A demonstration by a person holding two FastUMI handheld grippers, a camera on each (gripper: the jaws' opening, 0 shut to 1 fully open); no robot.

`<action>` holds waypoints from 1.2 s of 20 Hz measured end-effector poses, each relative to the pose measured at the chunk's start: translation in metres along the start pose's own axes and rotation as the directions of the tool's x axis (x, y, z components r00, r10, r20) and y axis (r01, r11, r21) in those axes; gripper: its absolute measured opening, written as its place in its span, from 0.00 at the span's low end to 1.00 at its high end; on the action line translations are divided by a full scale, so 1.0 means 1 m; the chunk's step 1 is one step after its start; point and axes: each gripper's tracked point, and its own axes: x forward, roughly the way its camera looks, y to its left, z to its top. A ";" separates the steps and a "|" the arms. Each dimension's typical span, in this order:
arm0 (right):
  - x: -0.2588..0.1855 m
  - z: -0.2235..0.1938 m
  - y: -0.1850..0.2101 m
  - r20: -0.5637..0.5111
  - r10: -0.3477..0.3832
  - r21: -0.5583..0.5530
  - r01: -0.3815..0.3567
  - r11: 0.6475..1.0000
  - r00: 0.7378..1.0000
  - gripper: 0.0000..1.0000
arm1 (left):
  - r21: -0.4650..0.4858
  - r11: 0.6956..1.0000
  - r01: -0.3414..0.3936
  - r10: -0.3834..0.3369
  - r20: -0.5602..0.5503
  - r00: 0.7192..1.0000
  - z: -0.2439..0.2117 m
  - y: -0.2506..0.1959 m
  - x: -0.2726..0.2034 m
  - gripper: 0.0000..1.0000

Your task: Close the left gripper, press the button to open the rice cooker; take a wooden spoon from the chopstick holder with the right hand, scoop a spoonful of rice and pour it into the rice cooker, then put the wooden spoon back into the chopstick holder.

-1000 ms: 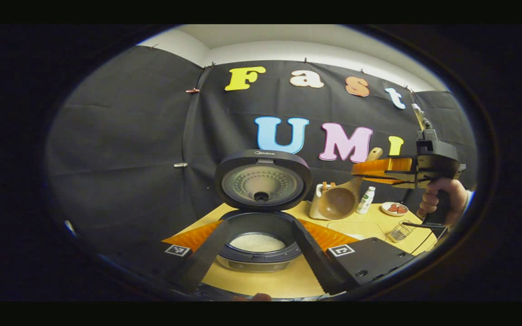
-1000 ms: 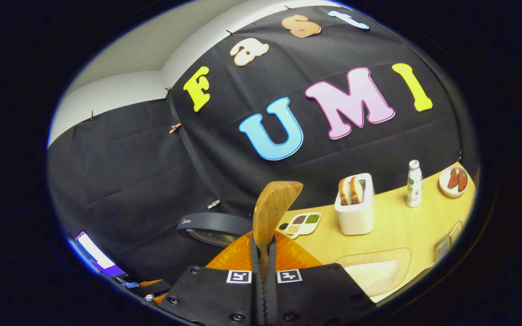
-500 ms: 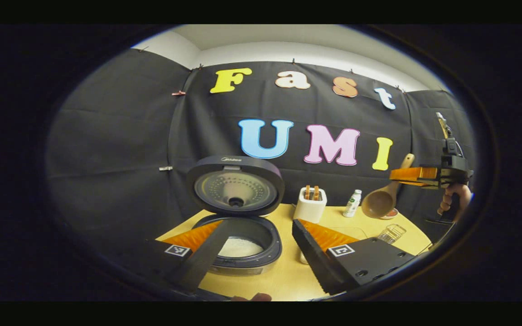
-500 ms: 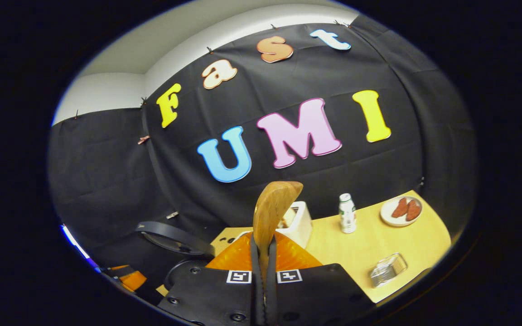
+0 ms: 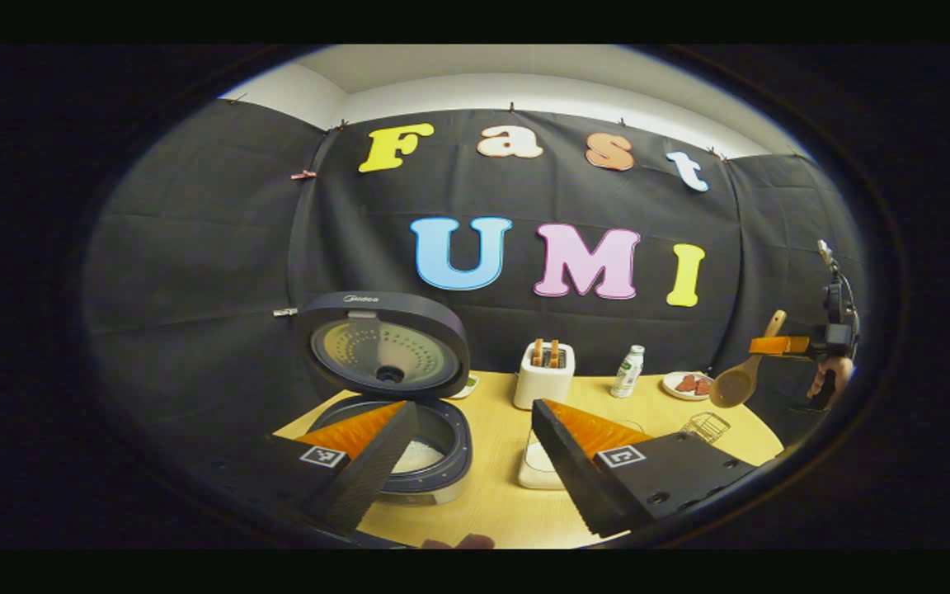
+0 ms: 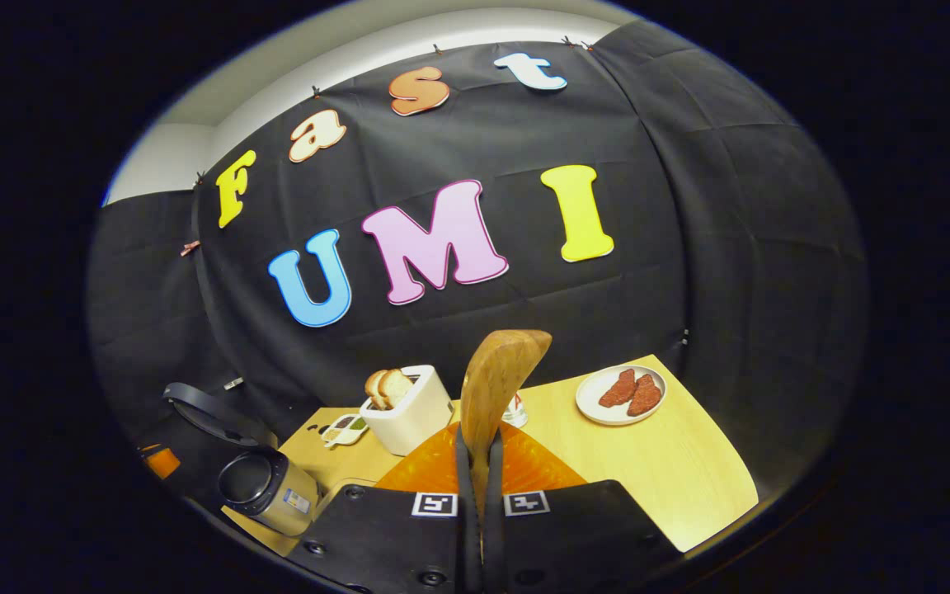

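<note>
The right tool (image 6: 475, 462) pinches the handle of the wooden spoon (image 6: 496, 384) between pressed fingers, the bowl carried clear above the worktop (image 6: 689, 470), seemingly empty and due back in the chopstick holder. In the left gripper view, that spoon (image 5: 740, 375) hangs far to the right, well apart from the rice cooker (image 5: 409, 445). The left tool (image 5: 475, 470) stands spread and empty near the cooker, whose lid (image 5: 384, 346) is raised over white rice. A toaster (image 5: 544, 375), bottle (image 5: 628, 371) and plate (image 6: 619, 396) line the rear.
</note>
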 end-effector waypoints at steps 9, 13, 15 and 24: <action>0.041 -0.082 -0.078 -0.155 -0.048 -0.030 0.044 0.999 0.987 0.06 | 0.053 0.998 -0.035 0.036 -0.018 0.999 0.010 -0.044 0.006 0.95; 0.055 -0.114 -0.090 -0.215 -0.035 0.014 0.039 0.999 0.976 0.06 | 0.048 0.997 -0.054 0.056 -0.035 0.998 0.009 -0.051 0.005 0.92; 0.062 -0.124 -0.093 -0.238 -0.030 0.035 0.040 0.999 0.971 0.06 | 0.050 0.997 -0.067 0.069 -0.044 0.997 0.007 -0.052 0.004 0.95; 0.072 -0.149 -0.093 -0.296 0.036 0.136 0.005 0.991 0.955 0.14 | 0.038 0.996 -0.084 0.086 -0.054 0.995 0.006 -0.056 0.000 0.98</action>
